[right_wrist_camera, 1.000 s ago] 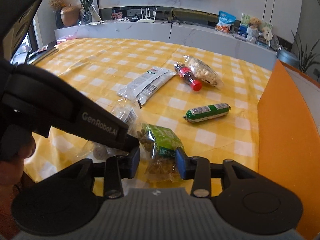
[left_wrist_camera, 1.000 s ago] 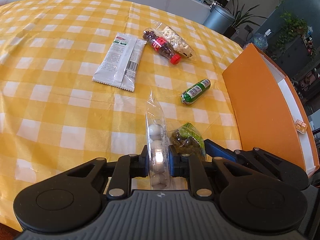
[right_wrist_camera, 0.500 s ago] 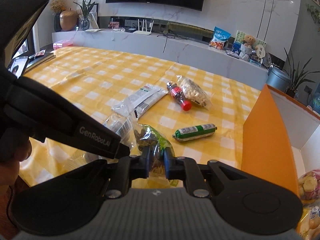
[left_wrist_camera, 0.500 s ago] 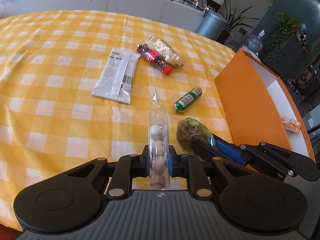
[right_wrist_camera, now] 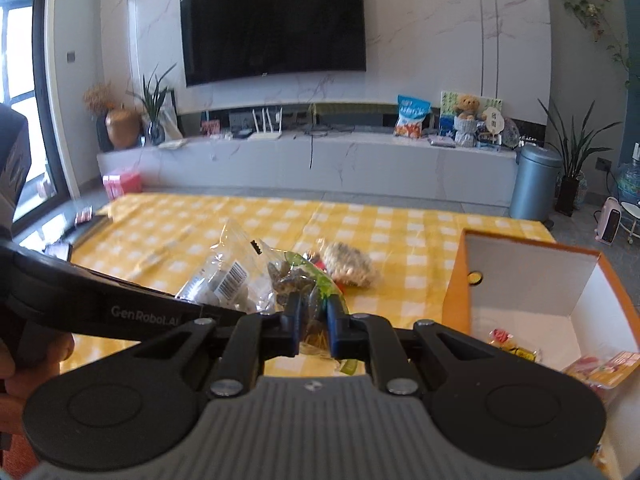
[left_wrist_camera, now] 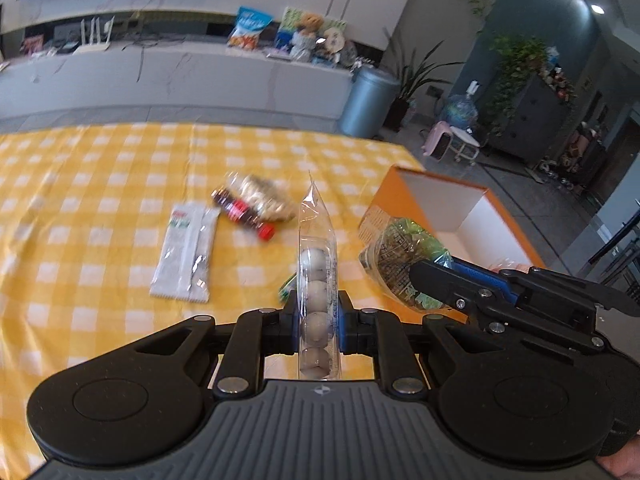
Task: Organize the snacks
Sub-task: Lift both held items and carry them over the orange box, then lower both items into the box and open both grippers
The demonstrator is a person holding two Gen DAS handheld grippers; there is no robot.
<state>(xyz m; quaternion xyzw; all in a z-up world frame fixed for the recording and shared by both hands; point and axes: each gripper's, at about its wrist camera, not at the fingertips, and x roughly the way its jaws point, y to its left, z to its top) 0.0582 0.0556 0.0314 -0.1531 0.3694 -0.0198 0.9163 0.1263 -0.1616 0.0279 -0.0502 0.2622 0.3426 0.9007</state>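
Left gripper [left_wrist_camera: 319, 312] is pinching a clear, crinkly tube [left_wrist_camera: 318, 280] of white balls; right gripper [right_wrist_camera: 313, 320] is squeezing a glossy green bag [right_wrist_camera: 304, 284].

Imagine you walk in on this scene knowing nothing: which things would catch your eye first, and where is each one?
First, the two held snacks: the left gripper is shut on a clear sleeve of white balls, and the right gripper on a green-labelled bag, both above the yellow checked tablecloth. Next, the open orange box at the table's right, with a few snacks inside.
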